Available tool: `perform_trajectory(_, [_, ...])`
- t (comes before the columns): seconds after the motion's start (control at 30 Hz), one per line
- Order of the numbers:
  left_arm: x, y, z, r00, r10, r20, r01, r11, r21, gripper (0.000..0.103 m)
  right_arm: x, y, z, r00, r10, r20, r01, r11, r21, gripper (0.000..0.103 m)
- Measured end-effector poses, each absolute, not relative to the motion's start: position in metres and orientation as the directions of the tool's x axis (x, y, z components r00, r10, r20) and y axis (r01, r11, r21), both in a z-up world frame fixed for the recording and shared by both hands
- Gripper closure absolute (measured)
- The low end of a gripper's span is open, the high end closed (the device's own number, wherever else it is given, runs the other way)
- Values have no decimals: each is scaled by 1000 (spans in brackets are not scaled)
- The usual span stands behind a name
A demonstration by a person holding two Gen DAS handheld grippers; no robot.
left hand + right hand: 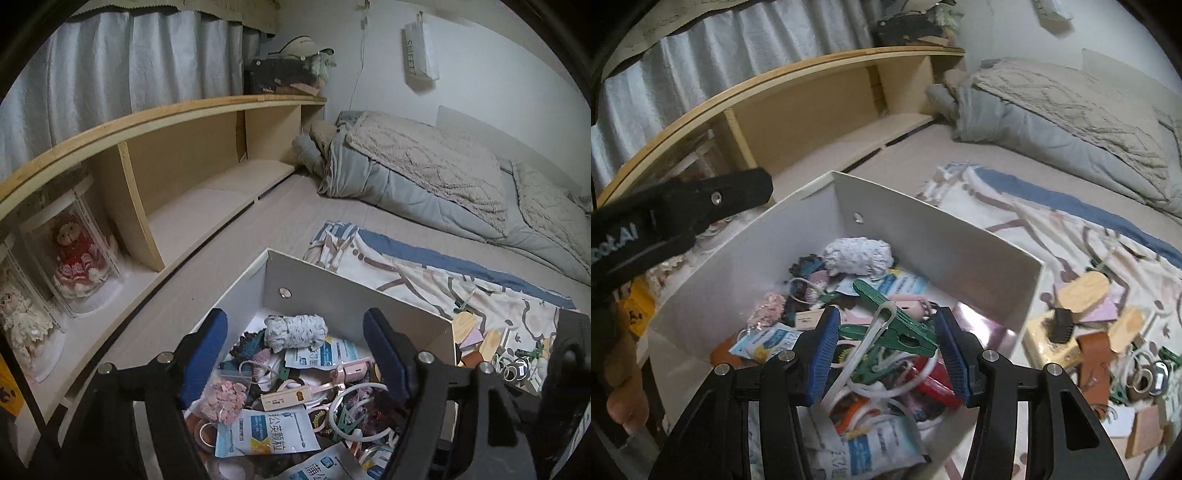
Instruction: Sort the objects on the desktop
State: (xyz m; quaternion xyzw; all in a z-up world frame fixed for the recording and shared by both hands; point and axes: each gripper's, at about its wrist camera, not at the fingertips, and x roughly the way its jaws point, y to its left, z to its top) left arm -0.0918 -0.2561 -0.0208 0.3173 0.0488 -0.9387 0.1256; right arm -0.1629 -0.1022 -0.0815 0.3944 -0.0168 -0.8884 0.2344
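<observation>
A white box [354, 291] [934, 236] on the bed holds a jumble: sachets, a grey-white wad [295, 330] [857, 254], a bag of pink bits [225, 397], clips and rings. My left gripper [295, 356] is open and empty above the box. My right gripper [886, 347] is open above the box, with a green clothes peg [894, 317] and its white hook lying between the fingers on the pile, apparently loose. The left gripper's black body [665, 221] shows at the left of the right wrist view.
To the right of the box, loose items lie on a patterned cloth [1052, 229]: wooden pieces [1082, 288], a brush [1060, 325], brown leather [1093, 354], rings [1145, 376]. A wooden shelf [192, 155] with boxed dolls [74, 254] stands left. A folded duvet [424, 173] lies behind.
</observation>
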Motion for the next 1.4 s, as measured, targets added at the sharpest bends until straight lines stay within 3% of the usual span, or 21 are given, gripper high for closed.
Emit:
perform_trajectory(0.1, [-90, -255, -19, -772, -215, -598, 266, -964, 3, 23, -163, -108, -83, -578, -433, -691, 423, -884, 201, 46])
perform_trajectory(0.2, [-90, -256, -18, -771, -222, -597, 274, -962, 3, 19, -161, -109, -84, -581, -450, -679, 431, -877, 212, 11])
perform_trajectory(0.23, [-90, -257, -18, -772, -224, -596, 278, -961, 1, 18, -160, -108, -83, -589, -451, -671, 427, -878, 215, 7])
perform_trajectory(0.37, [-87, -262, -16, -773, -231, -590, 295, -955, -12, 16, -158, -102, -82, -607, -446, -658, 406, -885, 225, 6])
perform_trajectory(0.43, [-85, -263, -16, -774, -233, -589, 299, -954, -16, 15, -156, -97, -80, -617, -441, -652, 396, -890, 227, 0])
perform_trajectory(1.0, [-65, -249, -4, -804, -233, -548, 283, -959, -7, 0, -130, -66, -53, -702, -383, -600, 344, -921, 185, 0])
perform_trajectory(1.4, [-51, -238, 7, -818, -235, -525, 278, -960, -4, 0, -114, -30, -29, -749, -320, -580, 284, -946, 155, 0])
